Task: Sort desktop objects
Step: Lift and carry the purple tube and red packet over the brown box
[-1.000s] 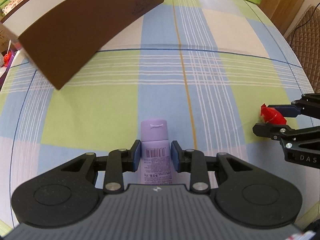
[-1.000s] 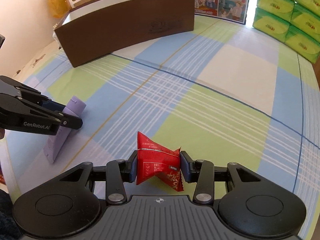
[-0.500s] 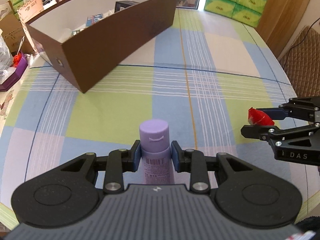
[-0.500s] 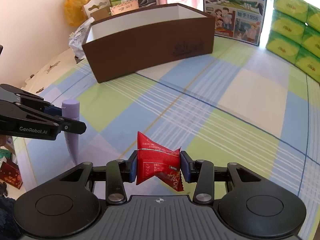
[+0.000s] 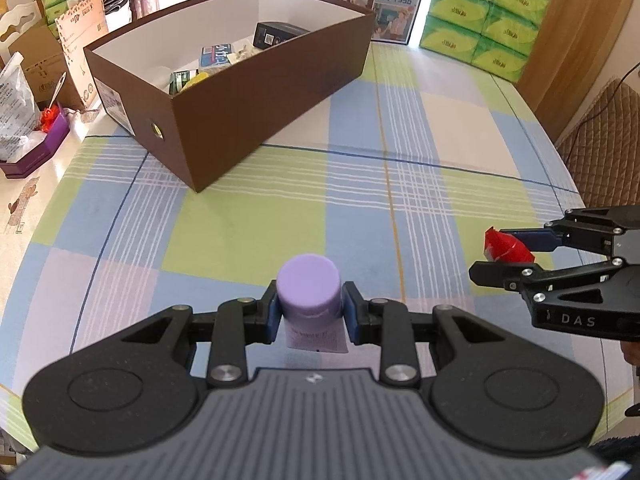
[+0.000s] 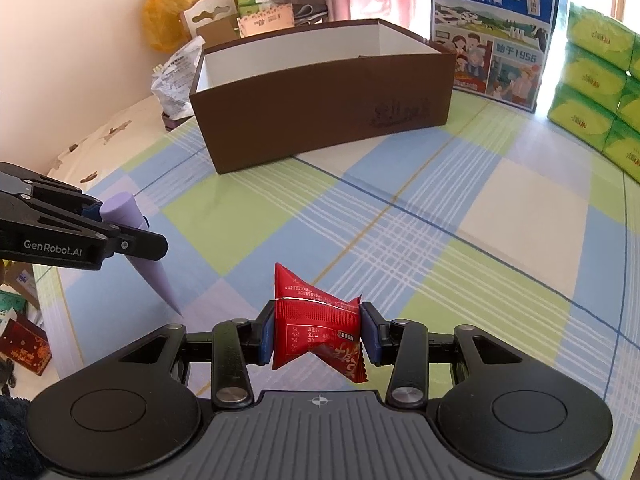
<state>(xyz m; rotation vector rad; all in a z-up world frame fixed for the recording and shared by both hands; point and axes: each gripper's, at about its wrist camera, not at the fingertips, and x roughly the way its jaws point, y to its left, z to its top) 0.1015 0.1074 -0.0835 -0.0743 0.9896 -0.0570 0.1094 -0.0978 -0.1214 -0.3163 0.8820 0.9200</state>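
My left gripper is shut on a lilac tube, cap towards the camera, held clear above the checked tablecloth. From the right wrist view the same tube hangs tail-down in the left gripper. My right gripper is shut on a red snack packet, also lifted off the cloth. In the left wrist view that packet shows in the right gripper at the right edge. The brown open box stands further back on the table, with several items inside.
Green tissue packs and a milk carton box line the table's far edge. Bags and cardboard clutter lie left of the brown box. A chair back stands beyond the table's right edge.
Both grippers have risen with their loads. The lilac tube has tilted so its cap faces the camera. The brown box now shows whole, with its inside in view.
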